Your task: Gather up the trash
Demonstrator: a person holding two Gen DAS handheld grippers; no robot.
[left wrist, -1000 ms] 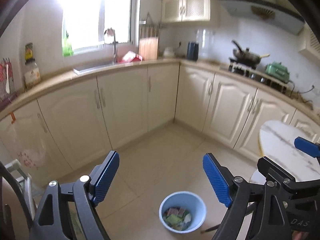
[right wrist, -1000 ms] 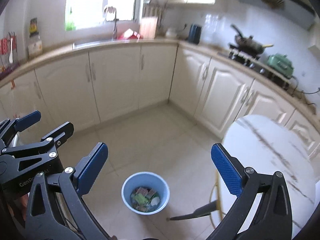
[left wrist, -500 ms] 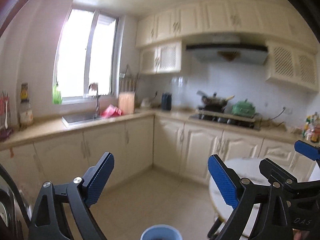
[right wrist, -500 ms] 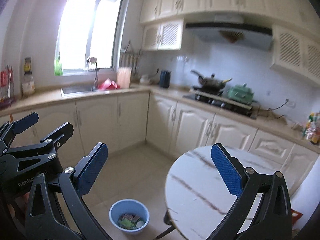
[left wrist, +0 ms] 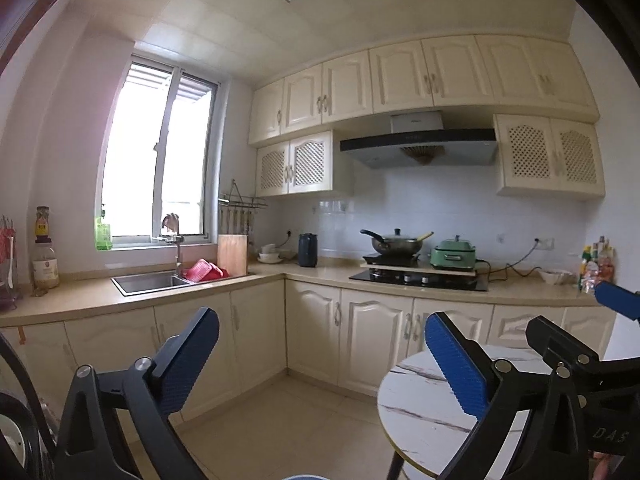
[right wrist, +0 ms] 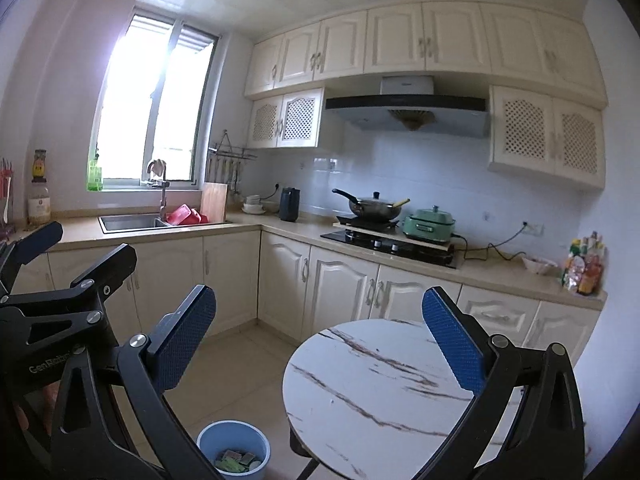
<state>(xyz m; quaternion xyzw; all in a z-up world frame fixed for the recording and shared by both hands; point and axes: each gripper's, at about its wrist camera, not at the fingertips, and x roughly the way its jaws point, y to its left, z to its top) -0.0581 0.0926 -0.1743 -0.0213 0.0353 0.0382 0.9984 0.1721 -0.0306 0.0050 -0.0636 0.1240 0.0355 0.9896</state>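
Moved: tipped up from round blue plastic bin (right wrist: 233, 451) beside round white marble table (right wrist: 372, 392).
Grippers: left gripper (left wrist: 320, 364), right gripper (right wrist: 320, 344) wide open, empty.
Risk: could bump table, looking up.

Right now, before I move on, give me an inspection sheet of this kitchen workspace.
Surface: round marble table, nothing seen on its top.
Job's things: blue bin on the floor left of the table, wrappers inside.
Clutter: red item by the sink; wok on the stove; green cooker; bottles on the counter's far right.
Grippers: left tongs open, holding nothing; right tongs open, holding nothing.
Cables: black cord from the cooker to a wall socket.
Surroundings: cream cabinets, bright window, range hood.
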